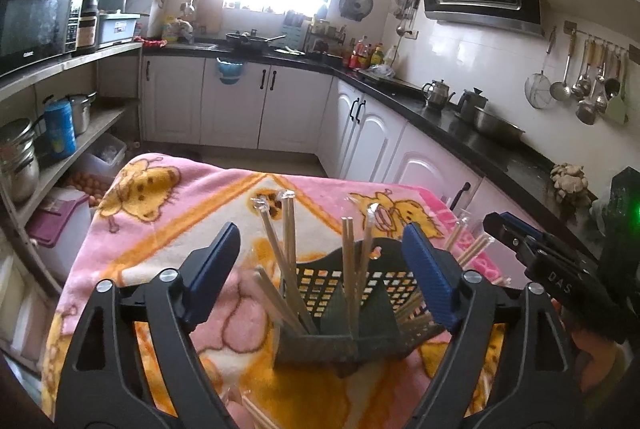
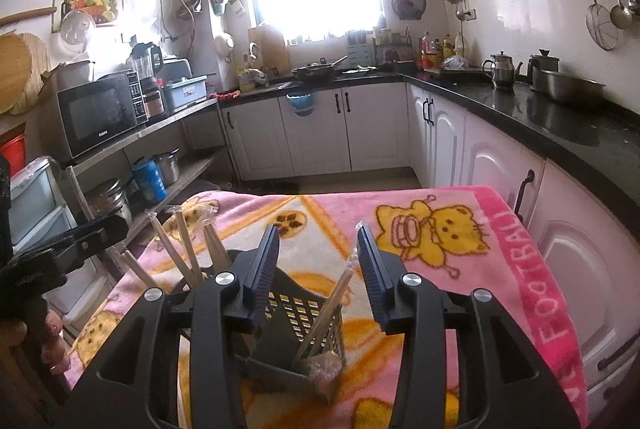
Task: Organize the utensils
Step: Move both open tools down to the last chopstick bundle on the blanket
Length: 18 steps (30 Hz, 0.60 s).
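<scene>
Left gripper point(image 1: 316, 269): nearest the lens, fingers spread wide with nothing pressed between the pads; the caddy stands in the gap beyond.
Right gripper point(image 2: 318, 271): partly parted, empty; one wrapped pair shows through the gap without touching.
Caddy point(image 1: 344, 325): dark perforated plastic, divided into compartments, at the near middle of the pink cartoon blanket point(image 2: 460, 269).
Chopsticks point(image 1: 282, 257): pale wooden pairs in clear sleeves, standing tilted in several compartments.
Done: most pairs appear already slotted in.
Left: a few wrapped pairs point(image 1: 472, 249) lie on the blanket right of the caddy; more stick out at the near edge.
</scene>
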Tool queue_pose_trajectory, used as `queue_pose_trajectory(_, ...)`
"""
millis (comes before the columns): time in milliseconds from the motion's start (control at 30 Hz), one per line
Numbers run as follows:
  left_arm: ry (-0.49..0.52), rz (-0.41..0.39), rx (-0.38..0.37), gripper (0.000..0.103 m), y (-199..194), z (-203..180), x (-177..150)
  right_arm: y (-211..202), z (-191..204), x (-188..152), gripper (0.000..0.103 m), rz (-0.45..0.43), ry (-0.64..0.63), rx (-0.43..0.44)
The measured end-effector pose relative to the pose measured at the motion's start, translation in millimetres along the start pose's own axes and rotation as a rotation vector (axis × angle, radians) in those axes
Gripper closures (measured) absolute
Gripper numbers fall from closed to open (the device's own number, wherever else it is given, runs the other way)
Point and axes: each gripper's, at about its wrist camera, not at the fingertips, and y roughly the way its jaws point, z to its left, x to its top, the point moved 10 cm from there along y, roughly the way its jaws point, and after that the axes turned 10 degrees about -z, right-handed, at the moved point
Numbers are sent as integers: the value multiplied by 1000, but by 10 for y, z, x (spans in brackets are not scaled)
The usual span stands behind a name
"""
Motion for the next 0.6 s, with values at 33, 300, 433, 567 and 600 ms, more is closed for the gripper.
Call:
queue_pose_trajectory(33,2,-3,0,23,-36,-10,2,-34,-5,2,64,-2,1,0)
queue_pose_trajectory(300,0,2,8,17,-240,-41,-97,-264,-3,6,62,-9,-3,6)
queue_pose_trajectory(433,-5,2,17,15,-350,-22,-170,-393,17,-29,62,-5,-11,16)
queue_pose_trajectory(567,-12,9,30,15,-442,9,-269,-521,44,-87,60,0,-18,27)
queue_pose_trajectory(600,-15,12,33,15,-469,19,-308,-555,52,-111,59,3,-19,32)
